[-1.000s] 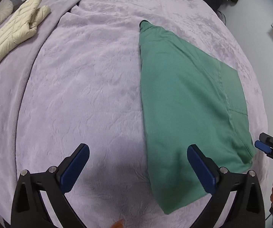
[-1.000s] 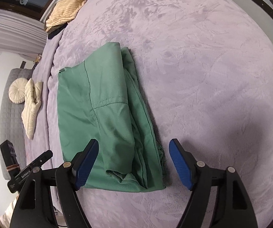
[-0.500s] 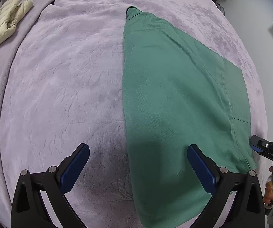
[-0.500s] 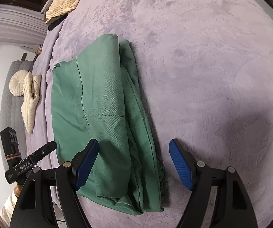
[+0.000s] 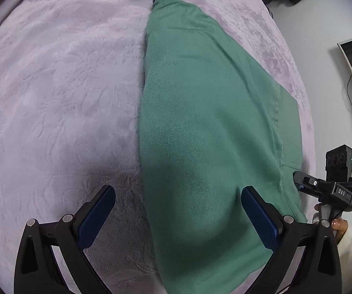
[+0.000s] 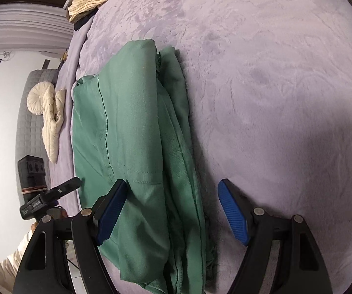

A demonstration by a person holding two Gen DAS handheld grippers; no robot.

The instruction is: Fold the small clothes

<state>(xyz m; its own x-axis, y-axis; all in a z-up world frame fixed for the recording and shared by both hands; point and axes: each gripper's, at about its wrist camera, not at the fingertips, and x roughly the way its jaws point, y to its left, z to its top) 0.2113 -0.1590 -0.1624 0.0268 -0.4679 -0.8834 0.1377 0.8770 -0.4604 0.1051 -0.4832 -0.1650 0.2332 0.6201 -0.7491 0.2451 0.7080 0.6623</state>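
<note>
Right hand-held gripper (image 5: 323, 191), marked "DAS", touches green garment (image 5: 207, 127).

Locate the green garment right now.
The green garment lies partly folded on the lilac blanket, right of centre in the left wrist view and left of centre in the right wrist view, with both open grippers straddling its near edges.

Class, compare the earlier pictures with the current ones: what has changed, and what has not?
Both grippers, left and right, have moved in closer over the green garment. Neither has gripped it; both stay open. The garment lies folded as before on the purple blanket.
</note>
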